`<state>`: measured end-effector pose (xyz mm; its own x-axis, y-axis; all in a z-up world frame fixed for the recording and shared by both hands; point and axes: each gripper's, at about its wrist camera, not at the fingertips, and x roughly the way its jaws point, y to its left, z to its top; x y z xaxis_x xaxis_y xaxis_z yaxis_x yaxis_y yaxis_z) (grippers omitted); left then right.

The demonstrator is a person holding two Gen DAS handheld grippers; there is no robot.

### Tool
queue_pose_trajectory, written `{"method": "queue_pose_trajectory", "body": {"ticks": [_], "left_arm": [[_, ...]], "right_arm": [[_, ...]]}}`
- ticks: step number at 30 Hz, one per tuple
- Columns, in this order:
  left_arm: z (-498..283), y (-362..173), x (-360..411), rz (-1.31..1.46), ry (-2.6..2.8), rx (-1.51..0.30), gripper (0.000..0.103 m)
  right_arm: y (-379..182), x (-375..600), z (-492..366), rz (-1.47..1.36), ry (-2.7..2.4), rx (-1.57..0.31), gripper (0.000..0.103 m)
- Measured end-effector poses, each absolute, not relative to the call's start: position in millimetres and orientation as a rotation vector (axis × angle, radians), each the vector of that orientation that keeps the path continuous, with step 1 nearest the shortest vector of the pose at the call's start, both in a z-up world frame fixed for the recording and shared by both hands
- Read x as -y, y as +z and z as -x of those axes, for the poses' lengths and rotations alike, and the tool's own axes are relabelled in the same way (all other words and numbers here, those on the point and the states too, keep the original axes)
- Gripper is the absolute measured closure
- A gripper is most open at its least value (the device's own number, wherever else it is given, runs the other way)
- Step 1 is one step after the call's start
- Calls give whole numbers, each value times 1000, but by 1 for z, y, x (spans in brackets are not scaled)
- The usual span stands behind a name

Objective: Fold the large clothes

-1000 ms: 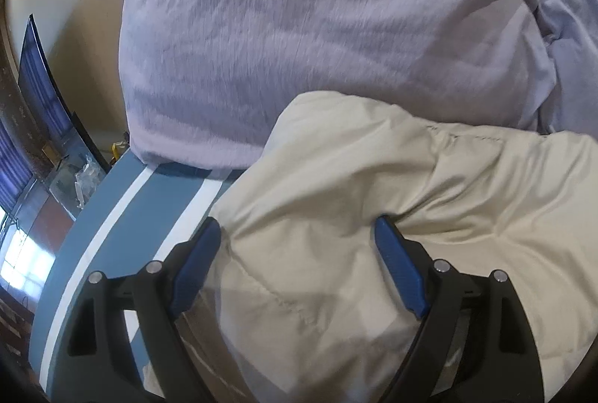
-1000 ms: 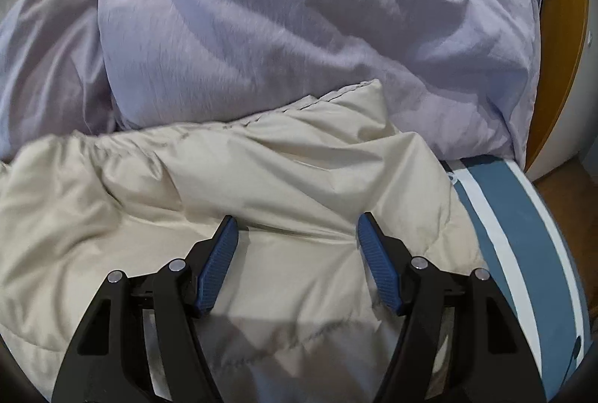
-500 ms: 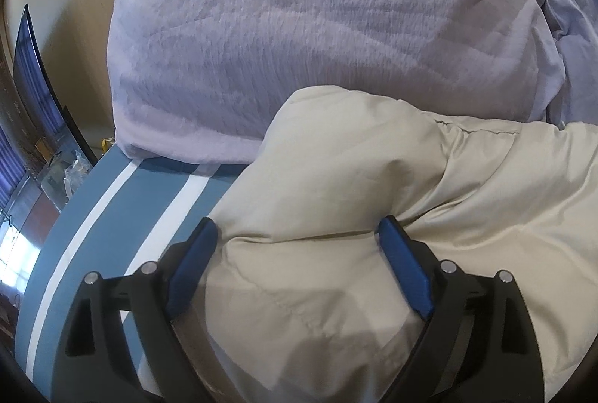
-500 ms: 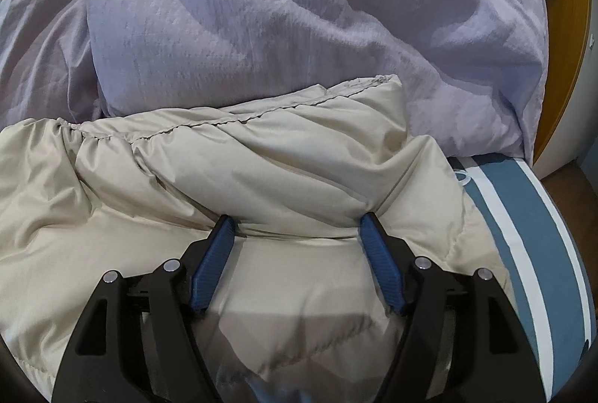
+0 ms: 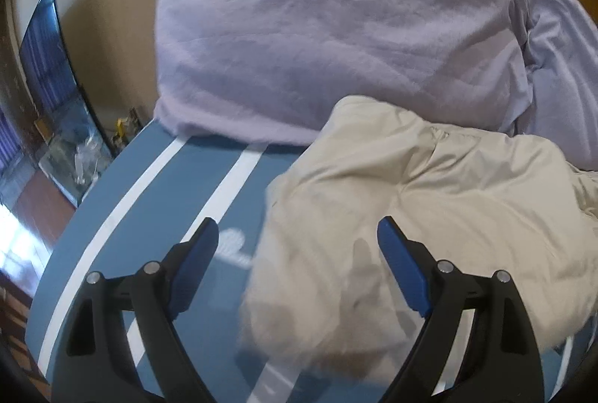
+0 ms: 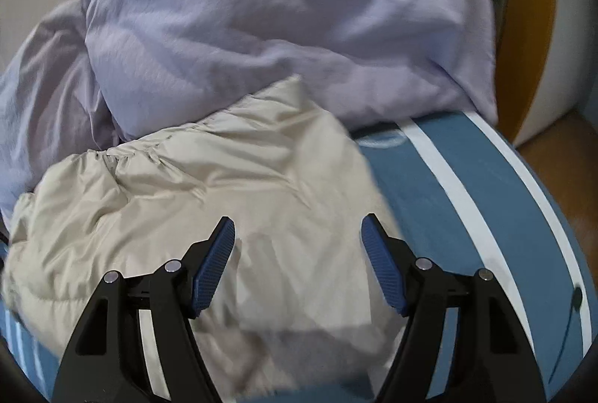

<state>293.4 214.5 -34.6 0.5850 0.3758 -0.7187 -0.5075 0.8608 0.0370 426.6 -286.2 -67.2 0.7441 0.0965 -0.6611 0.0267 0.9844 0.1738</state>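
Note:
A beige padded garment (image 5: 429,201) lies bunched on a blue bedsheet with white stripes (image 5: 157,201). It also shows in the right wrist view (image 6: 209,186). My left gripper (image 5: 297,242) is open and empty, above the garment's left edge. My right gripper (image 6: 297,238) is open and empty, above the garment's right part. Neither gripper holds cloth.
A large lilac pillow (image 5: 329,40) lies behind the garment, also in the right wrist view (image 6: 284,14), with a second lilac pillow beside it (image 6: 41,85). A dark screen (image 5: 48,66) stands left of the bed. A yellow and white wall (image 6: 534,29) is at right.
Both grippers have pulled back and up from the garment. More blue sheet shows on both sides. The garment's near edge looks blurred, as if moving.

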Motion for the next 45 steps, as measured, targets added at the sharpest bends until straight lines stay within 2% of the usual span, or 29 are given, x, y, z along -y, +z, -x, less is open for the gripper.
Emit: {"method": "queue_pose_trajectory", "body": {"ticks": [10, 21, 28, 32, 37, 40, 45], "left_arm": [[-246, -65, -227, 364, 483, -886, 16], [-257, -89, -237, 562, 446, -903, 16], [-261, -97, -242, 656, 433, -879, 18], [-264, -95, -240, 681, 419, -848, 32], [-261, -87, -240, 698, 411, -804, 57], [-257, -82, -240, 715, 389, -785, 67], [-248, -71, -240, 710, 350, -766, 72]], "right_arm": [[-107, 337, -397, -423, 73, -877, 27], [-134, 342, -409, -600, 175, -934, 24], [-138, 334, -414, -595, 196, -921, 25], [-136, 331, -413, -590, 198, -899, 37], [-131, 330, -409, -570, 200, -864, 56], [-126, 328, -405, -554, 206, -843, 65], [-117, 323, -397, -525, 214, -822, 70]]}}
